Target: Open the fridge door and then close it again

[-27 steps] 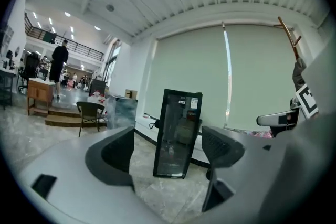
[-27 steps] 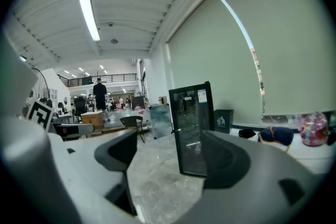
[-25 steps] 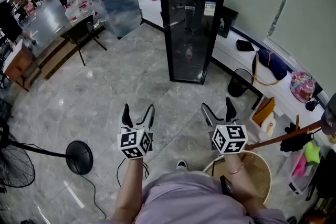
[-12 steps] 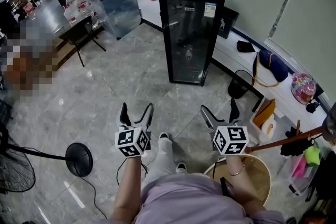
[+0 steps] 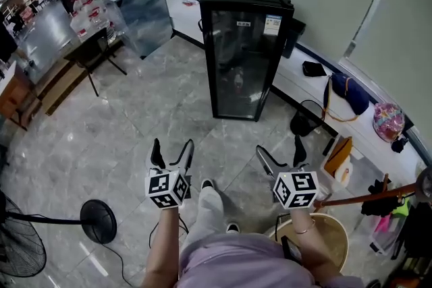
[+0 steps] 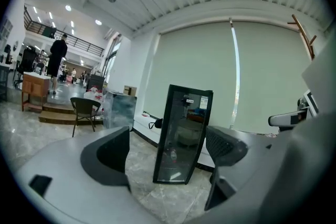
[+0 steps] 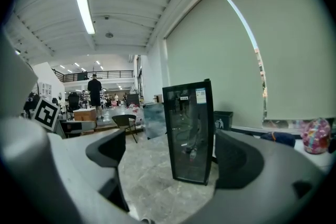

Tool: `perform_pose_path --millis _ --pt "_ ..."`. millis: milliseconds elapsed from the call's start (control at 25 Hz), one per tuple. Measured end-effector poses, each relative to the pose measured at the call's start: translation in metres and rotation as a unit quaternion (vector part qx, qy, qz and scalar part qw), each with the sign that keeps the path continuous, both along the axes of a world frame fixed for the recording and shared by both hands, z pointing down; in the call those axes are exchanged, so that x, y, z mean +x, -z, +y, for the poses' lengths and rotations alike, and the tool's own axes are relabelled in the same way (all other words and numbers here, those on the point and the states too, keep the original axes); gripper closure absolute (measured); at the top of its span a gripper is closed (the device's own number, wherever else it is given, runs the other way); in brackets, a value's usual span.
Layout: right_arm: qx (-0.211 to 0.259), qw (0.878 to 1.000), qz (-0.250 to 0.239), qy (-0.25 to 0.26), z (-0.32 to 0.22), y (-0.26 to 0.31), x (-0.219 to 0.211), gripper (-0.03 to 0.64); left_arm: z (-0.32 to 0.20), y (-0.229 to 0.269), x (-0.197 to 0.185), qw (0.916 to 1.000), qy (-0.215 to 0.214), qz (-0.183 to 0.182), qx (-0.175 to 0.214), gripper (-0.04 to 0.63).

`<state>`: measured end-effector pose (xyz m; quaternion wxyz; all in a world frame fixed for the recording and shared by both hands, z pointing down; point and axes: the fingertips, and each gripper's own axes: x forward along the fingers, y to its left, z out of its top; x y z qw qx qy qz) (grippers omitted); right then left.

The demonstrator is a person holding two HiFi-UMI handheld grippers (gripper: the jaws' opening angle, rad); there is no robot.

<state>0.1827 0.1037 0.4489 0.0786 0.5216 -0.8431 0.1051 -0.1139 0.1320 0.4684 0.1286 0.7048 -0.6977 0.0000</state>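
A tall black fridge with a glass door stands against the pale green wall, door shut; it also shows as the fridge in the left gripper view and the fridge in the right gripper view. My left gripper is open with nothing between its jaws, well short of the fridge. My right gripper is also open and empty, level with the left one. Both point toward the fridge across bare marble floor.
A wicker basket sits beside my right arm. A floor fan base lies at the left. A black chair and table stand far left. A low ledge along the wall carries bags; a black bin sits below it.
Both grippers and the person have moved forward toward the fridge, which now looks larger and nearer. The right jaws have spread a little wider.
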Motion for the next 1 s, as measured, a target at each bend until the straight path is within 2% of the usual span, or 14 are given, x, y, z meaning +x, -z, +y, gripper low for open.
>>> perform_pose_path --millis 640,1000 --pt "0.013 0.999 0.009 -0.037 -0.147 0.02 -0.091 0.086 -0.173 0.004 -0.085 0.9983 -0.058 0.004 0.002 0.163" --pt "0.013 0.998 0.017 -0.056 -0.202 0.02 -0.12 0.087 -0.245 -0.002 -0.106 0.9956 -0.094 0.005 -0.002 0.164"
